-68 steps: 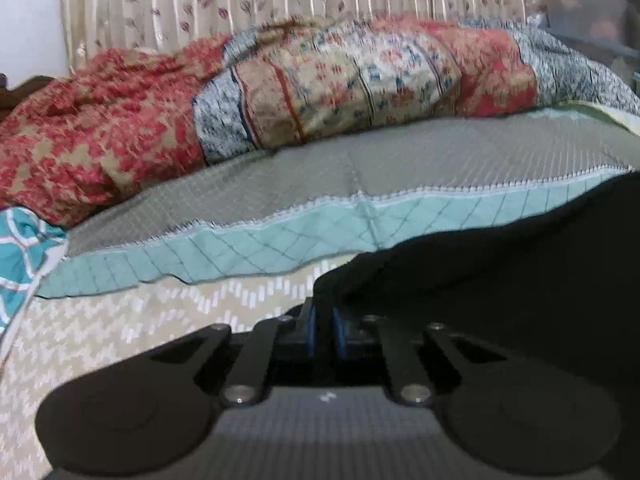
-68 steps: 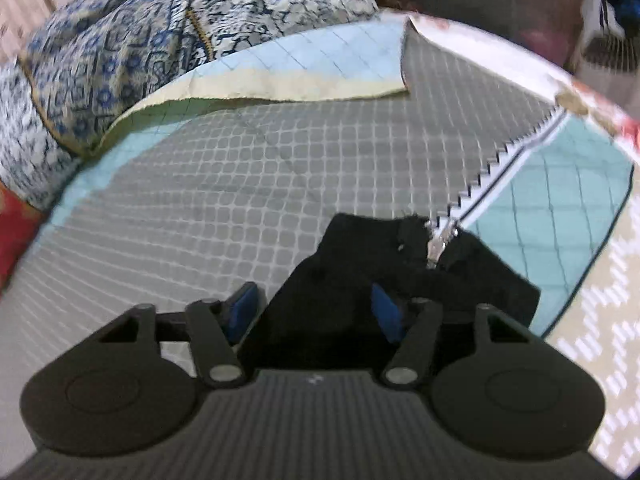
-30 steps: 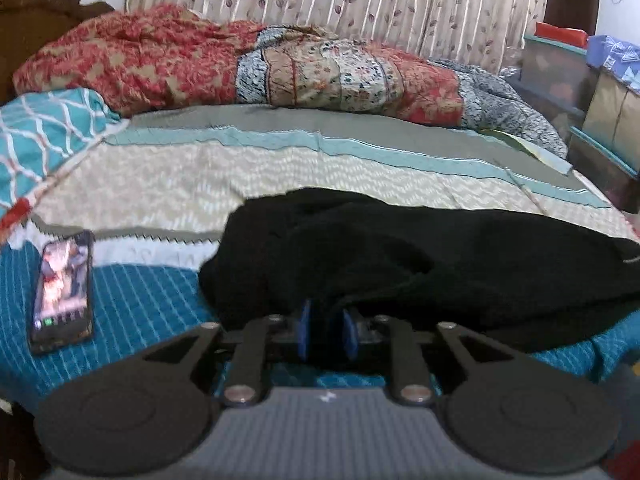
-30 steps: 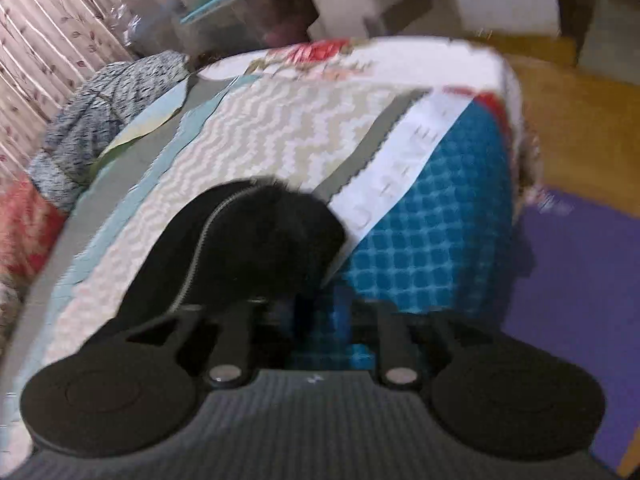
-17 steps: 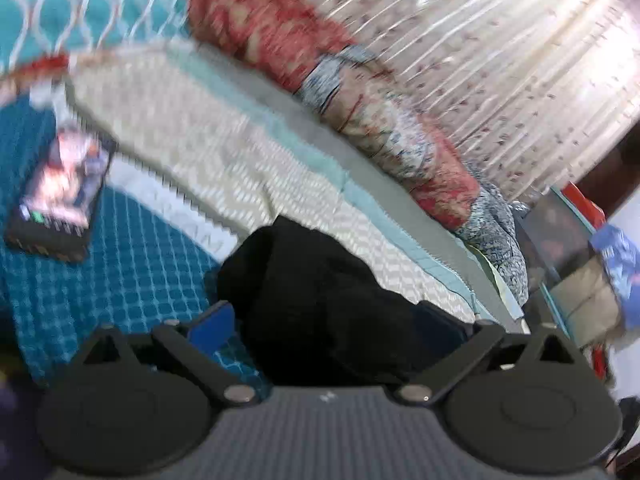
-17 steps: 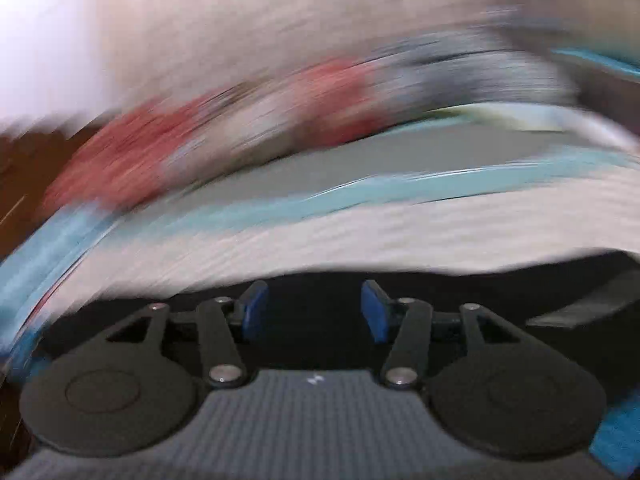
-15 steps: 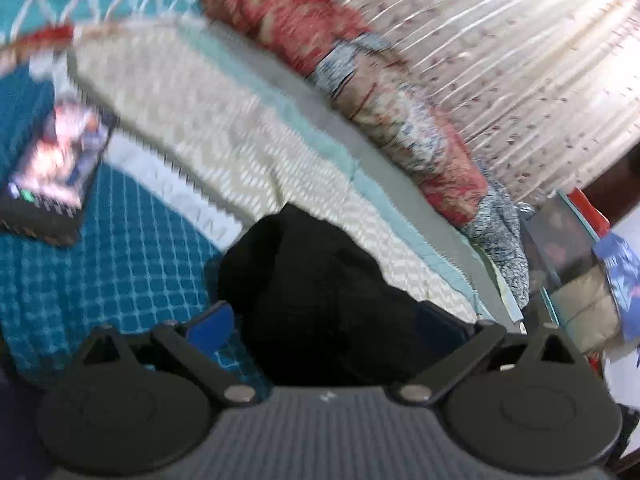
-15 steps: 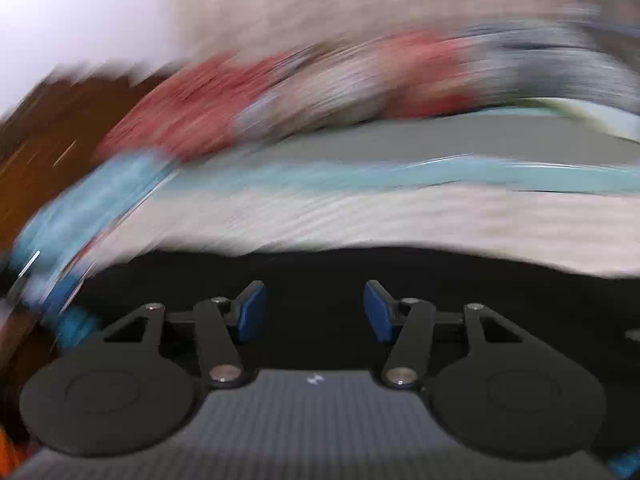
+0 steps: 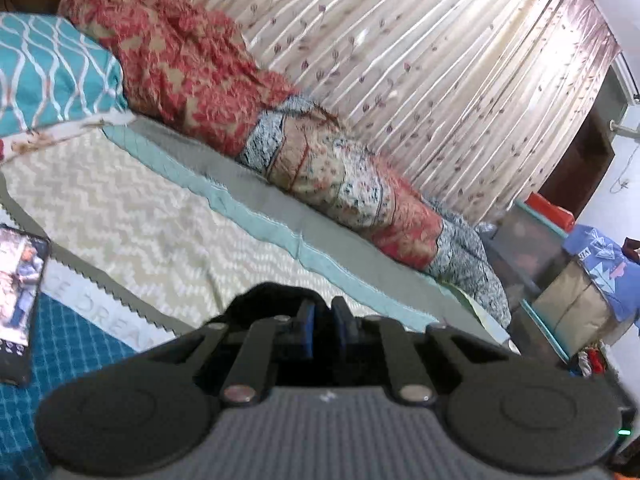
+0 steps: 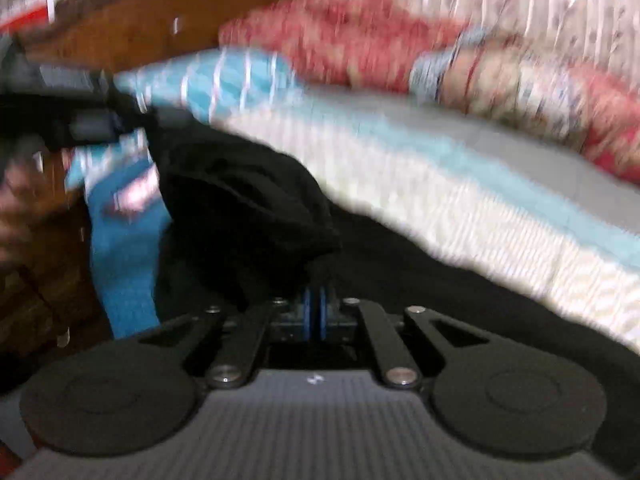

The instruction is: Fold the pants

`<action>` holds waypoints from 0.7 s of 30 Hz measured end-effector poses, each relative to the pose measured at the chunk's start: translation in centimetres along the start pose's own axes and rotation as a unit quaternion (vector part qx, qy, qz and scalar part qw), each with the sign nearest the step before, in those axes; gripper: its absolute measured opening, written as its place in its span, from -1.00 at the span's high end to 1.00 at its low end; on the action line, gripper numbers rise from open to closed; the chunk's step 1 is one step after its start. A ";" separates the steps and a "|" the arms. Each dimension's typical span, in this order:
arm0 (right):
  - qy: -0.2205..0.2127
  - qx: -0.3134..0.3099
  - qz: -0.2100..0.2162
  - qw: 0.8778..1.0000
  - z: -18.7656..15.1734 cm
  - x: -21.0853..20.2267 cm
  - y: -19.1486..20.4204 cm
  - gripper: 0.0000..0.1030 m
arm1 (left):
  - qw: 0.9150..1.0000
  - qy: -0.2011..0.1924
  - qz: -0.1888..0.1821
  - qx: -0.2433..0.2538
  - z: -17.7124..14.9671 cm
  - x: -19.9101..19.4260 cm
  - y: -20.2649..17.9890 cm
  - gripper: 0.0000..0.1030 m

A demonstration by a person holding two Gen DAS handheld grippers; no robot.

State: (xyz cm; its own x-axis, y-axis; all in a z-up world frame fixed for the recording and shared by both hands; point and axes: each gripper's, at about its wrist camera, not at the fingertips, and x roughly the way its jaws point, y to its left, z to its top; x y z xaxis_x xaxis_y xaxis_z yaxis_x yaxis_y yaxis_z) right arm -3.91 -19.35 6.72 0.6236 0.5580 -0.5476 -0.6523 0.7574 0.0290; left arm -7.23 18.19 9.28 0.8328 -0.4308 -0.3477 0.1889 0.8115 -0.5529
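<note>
The black pants (image 10: 248,208) lie bunched on the bed's near edge. In the right wrist view my right gripper (image 10: 315,314) has its blue pads pressed together on a fold of the pants. The left gripper and its holder (image 10: 68,116) show at the far left, gripping the other end of the cloth. In the left wrist view my left gripper (image 9: 322,326) is shut on a black bunch of the pants (image 9: 268,298), most of it hidden behind the gripper body. The right wrist view is motion-blurred.
A phone (image 9: 20,300) with its screen lit lies on the blue bedspread (image 9: 76,344) at left. A rolled red and patterned quilt (image 9: 304,152) runs along the far side before a curtain. A teal pillow (image 9: 48,76) lies at the headboard. Boxes (image 9: 576,304) stand at right.
Both grippers were open over the pants half a second ago and have now shut on the cloth. Both have swung round, and the right view now faces the headboard.
</note>
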 end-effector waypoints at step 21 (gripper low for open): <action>0.062 0.079 0.132 0.986 1.1 2.9 2.3 0.46 | 0.999 0.036 0.003 -0.017 -1.7 -0.2 -1.5 0.25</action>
State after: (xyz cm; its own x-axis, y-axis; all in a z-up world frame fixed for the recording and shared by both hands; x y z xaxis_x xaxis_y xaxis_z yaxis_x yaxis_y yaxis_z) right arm -3.12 -15.65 6.15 0.3772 0.7044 -0.6013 -0.7037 0.6401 0.3083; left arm -8.58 16.37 8.93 0.7938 -0.4541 -0.4045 0.1650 0.8011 -0.5754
